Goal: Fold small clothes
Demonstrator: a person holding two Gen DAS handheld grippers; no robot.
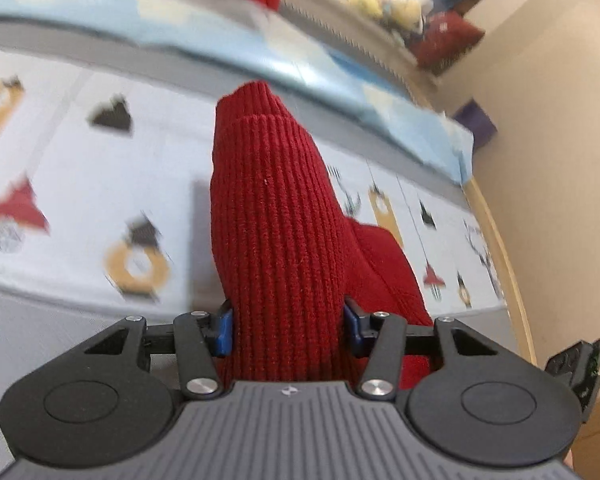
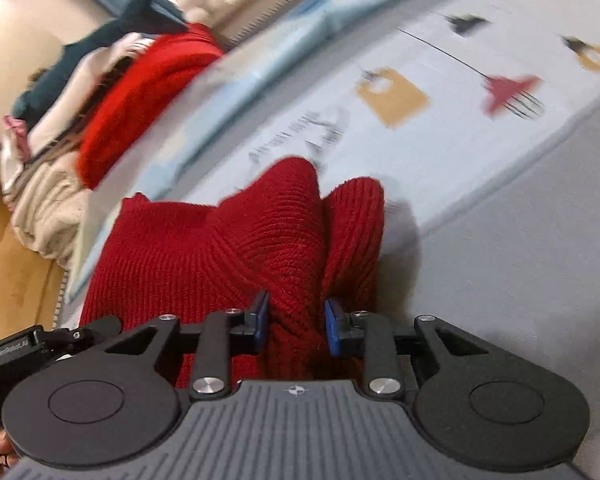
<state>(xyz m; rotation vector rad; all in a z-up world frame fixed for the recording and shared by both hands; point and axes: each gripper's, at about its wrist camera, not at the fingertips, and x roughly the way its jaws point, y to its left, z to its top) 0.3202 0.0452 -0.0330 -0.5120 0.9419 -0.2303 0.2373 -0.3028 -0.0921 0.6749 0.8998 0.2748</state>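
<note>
A dark red ribbed knit garment [image 1: 276, 216] fills the middle of the left wrist view. My left gripper [image 1: 288, 330] is shut on it, the blue pads [image 1: 225, 330] pressing the fabric from both sides, and the knit hangs bunched in front of the camera. In the right wrist view the same red knit garment [image 2: 236, 240] is bunched in folds. My right gripper [image 2: 296, 326] is shut on a fold of it, a blue pad [image 2: 262, 320] on each side. Both views are blurred by motion.
A white sheet with printed shapes [image 1: 80, 200] covers the bed under the garment, also in the right wrist view [image 2: 440, 92]. A light blue blanket [image 1: 260, 52] lies beyond. A bright red garment [image 2: 144, 92] tops a clothes pile [image 2: 48, 152] at left. A beige wall [image 1: 560, 140] stands right.
</note>
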